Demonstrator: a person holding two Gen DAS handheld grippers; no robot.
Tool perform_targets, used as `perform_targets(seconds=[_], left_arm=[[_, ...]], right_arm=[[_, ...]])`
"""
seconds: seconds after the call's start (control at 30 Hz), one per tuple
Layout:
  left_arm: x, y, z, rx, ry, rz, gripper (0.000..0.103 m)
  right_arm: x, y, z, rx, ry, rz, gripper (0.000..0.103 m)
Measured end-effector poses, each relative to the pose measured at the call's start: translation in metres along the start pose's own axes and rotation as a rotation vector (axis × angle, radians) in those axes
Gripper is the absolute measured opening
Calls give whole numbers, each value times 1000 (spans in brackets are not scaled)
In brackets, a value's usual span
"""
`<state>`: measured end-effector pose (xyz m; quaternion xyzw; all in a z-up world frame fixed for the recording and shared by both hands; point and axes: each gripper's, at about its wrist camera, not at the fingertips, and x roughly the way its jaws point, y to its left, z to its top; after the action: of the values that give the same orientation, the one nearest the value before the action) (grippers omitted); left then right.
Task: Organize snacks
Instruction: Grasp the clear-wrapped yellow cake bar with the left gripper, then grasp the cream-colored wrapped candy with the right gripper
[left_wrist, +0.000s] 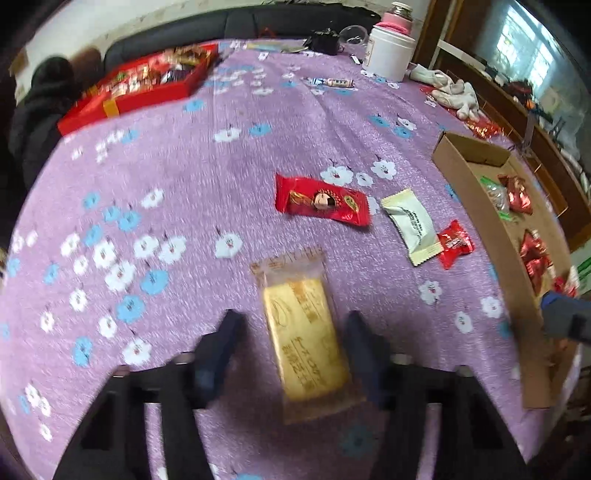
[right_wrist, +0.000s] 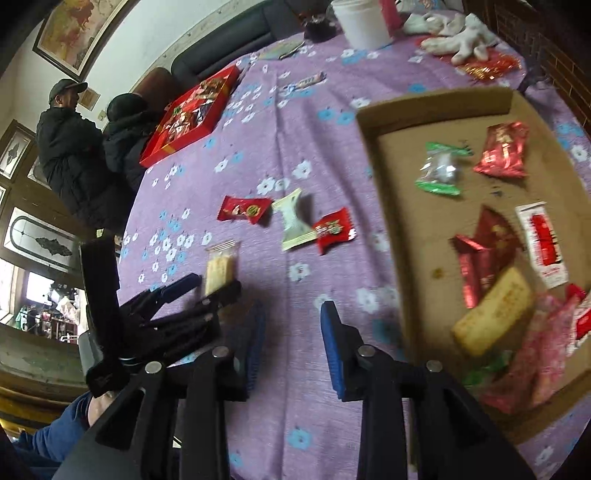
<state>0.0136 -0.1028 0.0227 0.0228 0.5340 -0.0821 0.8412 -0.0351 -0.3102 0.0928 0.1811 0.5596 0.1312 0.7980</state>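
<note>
My left gripper (left_wrist: 291, 325) jaws straddle the yellow cake bar (left_wrist: 306, 343) on the tabletop (left_wrist: 207, 177), not pressing; right gripper (right_wrist: 291, 314) jaws slightly apart, empty, beside the cardboard tray (right_wrist: 402, 236).

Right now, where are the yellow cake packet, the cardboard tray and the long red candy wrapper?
yellow cake packet (left_wrist: 306, 339): left wrist view, middle of the cake.
cardboard tray (right_wrist: 413, 155): right wrist view, bare floor.
long red candy wrapper (left_wrist: 322, 201): left wrist view, wrapper's centre.

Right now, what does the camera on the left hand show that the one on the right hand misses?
Only the left view: a pink-capped flask behind the white container.
Only the right view: two people in dark coats and the cardboard tray's full contents.
Both: the left tool around a yellow cake packet, red snack box.
</note>
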Motion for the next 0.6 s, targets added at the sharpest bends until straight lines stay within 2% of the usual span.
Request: perform_targets(seconds=[0.03, 0.1, 0.3, 0.6], left_arm=[[0, 1, 0, 2, -5, -2, 40], [-2, 4, -2, 0, -14, -5, 36], [-12, 14, -20, 45, -29, 7, 36], [-22, 37, -38, 55, -47, -18, 38]], right_arm=[[-1, 1, 1, -3, -2, -2, 29], [-2, 0, 5, -9, -9, -6, 29], [23, 15, 25, -86, 15, -40, 29], [90, 38, 66, -216, 55, -176, 29]])
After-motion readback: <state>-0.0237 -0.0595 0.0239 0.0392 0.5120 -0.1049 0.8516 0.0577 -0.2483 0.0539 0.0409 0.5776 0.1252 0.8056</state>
